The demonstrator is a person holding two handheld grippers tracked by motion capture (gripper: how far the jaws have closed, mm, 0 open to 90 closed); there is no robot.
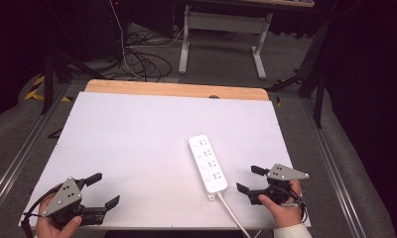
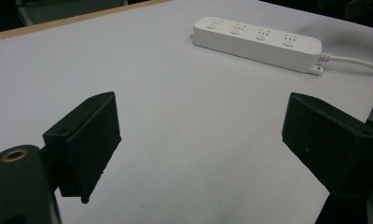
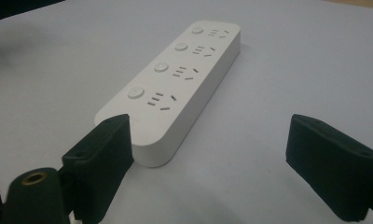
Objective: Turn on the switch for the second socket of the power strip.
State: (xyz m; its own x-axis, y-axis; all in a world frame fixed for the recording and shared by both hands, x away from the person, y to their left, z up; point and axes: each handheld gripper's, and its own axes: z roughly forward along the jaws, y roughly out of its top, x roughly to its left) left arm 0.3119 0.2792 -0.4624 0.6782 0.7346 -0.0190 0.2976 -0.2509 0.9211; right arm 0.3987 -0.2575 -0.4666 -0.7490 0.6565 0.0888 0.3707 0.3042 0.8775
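Both pairs of jaws stand wide apart and hold nothing. Left gripper (image 1: 101, 191), held in the person's left hand (image 1: 55, 225) at the near left corner of the table (image 1: 137, 129), points toward the table's middle, with bare white surface between its black jaws; a grey three-cornered plate lies on its top and a dark cable loops from its rear. Right gripper (image 1: 249, 179), held in the right hand (image 1: 282, 206) near the right edge, points leftward at the power strip (image 1: 207, 163). Power strip: a white bar with four sockets and four round buttons in a row, lying flat right of centre, its long axis running roughly from near to far. Its white cord (image 1: 232, 210) leaves the near end and runs off the near edge of the table. In the right gripper view the strip (image 3: 175, 84) lies just ahead of the gripper (image 3: 208, 158), its rounded end close beside the left-hand jaw; whether they touch cannot be told. In the left gripper view the strip (image 2: 257, 42) lies well apart from the gripper (image 2: 201, 135), at the far side, with the cord (image 2: 355, 60) trailing rightward. Table: white top with a wooden strip along its far edge. Beyond it, the floor carries tangled cables (image 1: 142, 62) and the white legs of a desk (image 1: 221, 39).
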